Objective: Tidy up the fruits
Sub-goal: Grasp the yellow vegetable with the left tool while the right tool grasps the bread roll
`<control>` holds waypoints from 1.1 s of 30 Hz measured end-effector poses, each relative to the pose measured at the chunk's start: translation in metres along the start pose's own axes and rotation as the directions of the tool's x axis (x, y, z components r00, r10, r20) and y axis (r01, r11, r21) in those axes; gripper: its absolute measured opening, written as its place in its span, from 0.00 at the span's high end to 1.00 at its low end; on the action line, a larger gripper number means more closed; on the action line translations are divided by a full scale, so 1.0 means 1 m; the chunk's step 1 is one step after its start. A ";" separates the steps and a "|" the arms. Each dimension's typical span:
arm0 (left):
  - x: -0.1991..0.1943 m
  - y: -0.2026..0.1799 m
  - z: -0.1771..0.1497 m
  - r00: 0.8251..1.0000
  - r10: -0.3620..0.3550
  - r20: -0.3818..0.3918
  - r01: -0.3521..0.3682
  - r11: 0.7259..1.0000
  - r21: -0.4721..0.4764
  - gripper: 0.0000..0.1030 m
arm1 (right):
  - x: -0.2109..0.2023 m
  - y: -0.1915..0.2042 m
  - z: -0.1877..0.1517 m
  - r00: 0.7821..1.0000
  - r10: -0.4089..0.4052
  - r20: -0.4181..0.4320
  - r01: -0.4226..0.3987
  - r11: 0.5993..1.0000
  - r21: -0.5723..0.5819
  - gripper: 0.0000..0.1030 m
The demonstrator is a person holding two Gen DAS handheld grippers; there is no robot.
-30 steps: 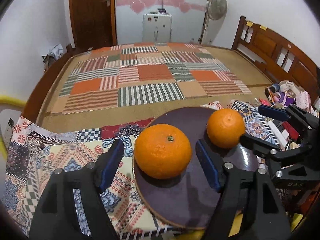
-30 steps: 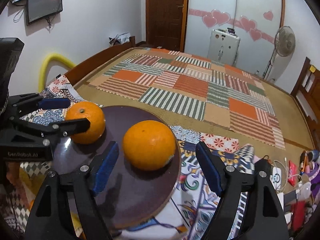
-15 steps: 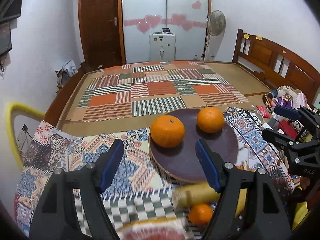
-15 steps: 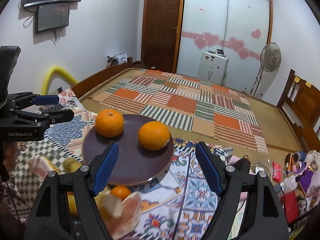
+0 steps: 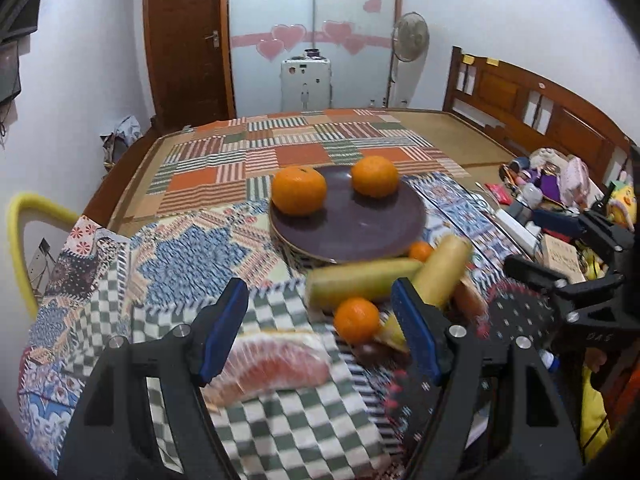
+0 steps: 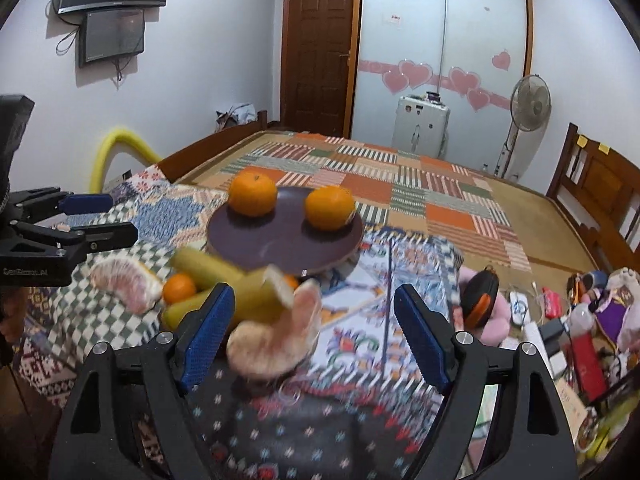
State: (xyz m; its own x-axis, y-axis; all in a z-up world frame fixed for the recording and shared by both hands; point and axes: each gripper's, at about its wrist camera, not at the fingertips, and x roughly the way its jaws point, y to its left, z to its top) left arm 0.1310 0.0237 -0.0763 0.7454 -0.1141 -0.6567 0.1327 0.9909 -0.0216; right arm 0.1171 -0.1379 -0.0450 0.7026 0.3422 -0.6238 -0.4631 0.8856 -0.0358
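A: What lies at the centre of your left wrist view?

B: A dark purple plate [image 5: 348, 236] sits just above centre on the patterned cloth [image 5: 180, 248]. It carries two oranges [image 5: 299, 195], one at its left edge, the other at its upper right, apart from each other.

A: And below the plate?

B: Two bananas [image 5: 360, 282] lie against the plate's lower right rim, blurred. A small orange [image 5: 357, 319] rests just beneath them; a second small one [image 5: 420, 250] peeks out beside the rim. A pink pomelo segment [image 5: 276, 368] lies at lower centre on the checked cloth [image 5: 300, 432].

A: How does your left gripper [image 5: 320, 336] stand?

B: Jaws wide apart, holding nothing; the pomelo segment shows between the blue pads [image 5: 224, 332].

A: And your right gripper [image 6: 316, 332]?

B: Likewise spread wide and empty. In its view a peeled pomelo piece [image 6: 276, 340] appears between the fingers at lower centre, blurred. I cannot tell whether it touches a pad. The plate sits above centre. Your left gripper enters from the left edge.
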 end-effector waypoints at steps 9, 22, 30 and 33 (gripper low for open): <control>0.007 -0.024 -0.024 0.996 -0.076 -0.046 0.077 0.997 0.023 0.47 | 0.024 0.005 -0.033 0.997 0.042 -0.070 -0.040 0.999 0.028 0.23; 0.044 -0.068 -0.016 0.988 -0.122 -0.093 0.132 0.985 0.115 0.58 | 0.033 0.007 -0.039 0.989 0.130 -0.068 -0.128 0.991 0.031 0.57; 0.058 -0.075 -0.013 0.987 -0.113 -0.112 0.129 0.982 0.142 0.59 | 0.021 0.001 -0.045 0.993 0.112 -0.041 -0.111 0.994 0.010 0.79; 0.059 -0.076 -0.014 0.988 -0.108 -0.109 0.124 0.980 0.154 0.59 | 0.015 -0.013 -0.048 0.995 0.099 -0.033 -0.097 0.995 0.038 0.82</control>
State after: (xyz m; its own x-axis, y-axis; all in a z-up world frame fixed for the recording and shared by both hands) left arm 0.1555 -0.0578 -0.1236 0.6508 -0.2118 -0.7291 0.3234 0.9462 0.0139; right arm 0.1076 -0.1599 -0.0914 0.6352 0.4173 -0.6499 -0.5082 0.8595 0.0551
